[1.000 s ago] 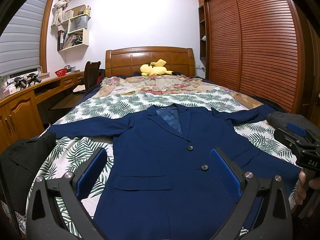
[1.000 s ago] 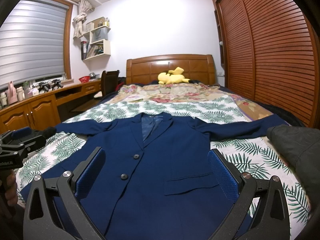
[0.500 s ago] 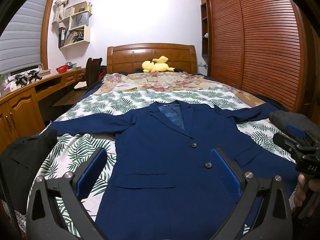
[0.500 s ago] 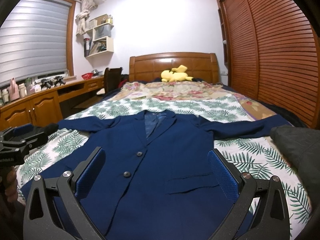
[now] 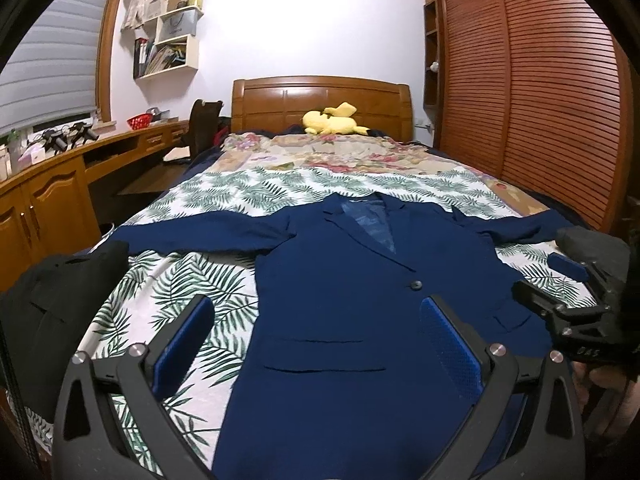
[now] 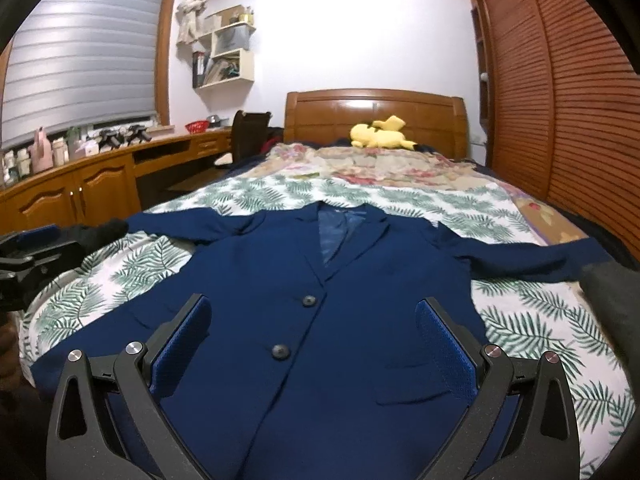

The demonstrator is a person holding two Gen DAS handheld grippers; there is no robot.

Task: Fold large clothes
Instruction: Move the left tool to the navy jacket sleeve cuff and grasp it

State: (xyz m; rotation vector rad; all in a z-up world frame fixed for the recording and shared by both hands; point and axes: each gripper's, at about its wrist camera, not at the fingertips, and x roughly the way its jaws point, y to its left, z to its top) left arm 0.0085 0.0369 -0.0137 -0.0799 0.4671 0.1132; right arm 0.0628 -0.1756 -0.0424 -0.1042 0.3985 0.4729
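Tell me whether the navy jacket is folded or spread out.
Spread out: the navy jacket lies flat, front up, on the bed, both sleeves stretched sideways.

A jacket (image 5: 340,300) lay flat on the bed (image 5: 248,188), collar toward the headboard (image 5: 320,100), sleeves spread to either side. A plush toy (image 5: 332,120) sat before the headboard. The desk (image 5: 60,184) ran along the left, the wardrobe (image 5: 540,100) along the right.

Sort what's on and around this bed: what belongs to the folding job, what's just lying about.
For the job:
navy blazer, spread flat, buttoned
left claw, open
right claw, open

Lying about:
yellow plush toy by the headboard
black garment
grey garment
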